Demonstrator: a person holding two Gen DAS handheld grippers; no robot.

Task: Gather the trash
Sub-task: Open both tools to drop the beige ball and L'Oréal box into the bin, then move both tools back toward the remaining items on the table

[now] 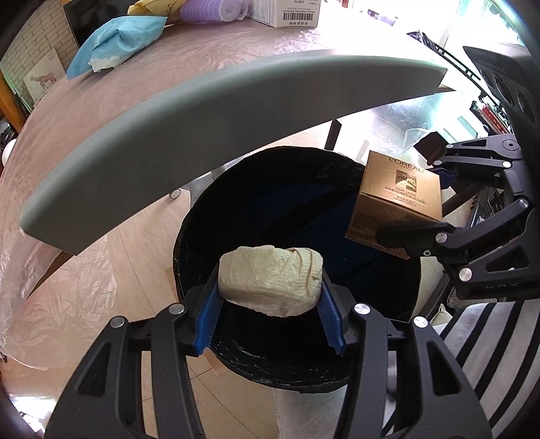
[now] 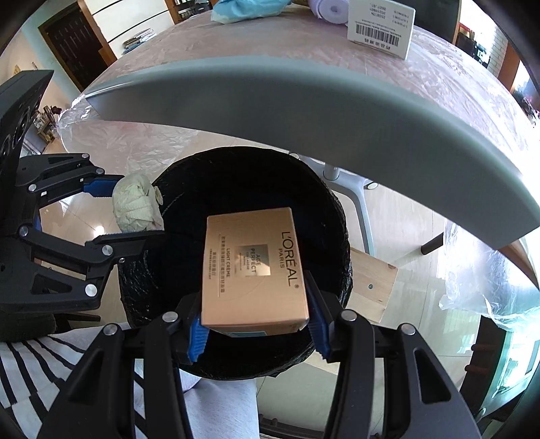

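Note:
My left gripper [image 1: 268,297] is shut on a crumpled wad of cream paper towel [image 1: 270,280], held over the open mouth of a round bin lined with a black bag [image 1: 297,209]. My right gripper [image 2: 256,320] is shut on a gold L'Oreal carton [image 2: 253,270], also hanging over the bin [image 2: 175,270]. Each view shows the other gripper from the side: the right gripper [image 1: 415,206] with the carton [image 1: 398,199] at the bin's right rim, the left gripper [image 2: 135,207] with the wad [image 2: 135,202] at its left rim.
A grey chair back [image 1: 219,128] arches above the bin. Behind it stands a table under a plastic sheet [image 1: 202,47] with a blue pack [image 1: 118,40], a purple roll [image 1: 209,10] and a white barcoded box [image 2: 379,27]. A wooden block [image 2: 371,287] lies on the floor. A striped garment [image 1: 489,354] is below.

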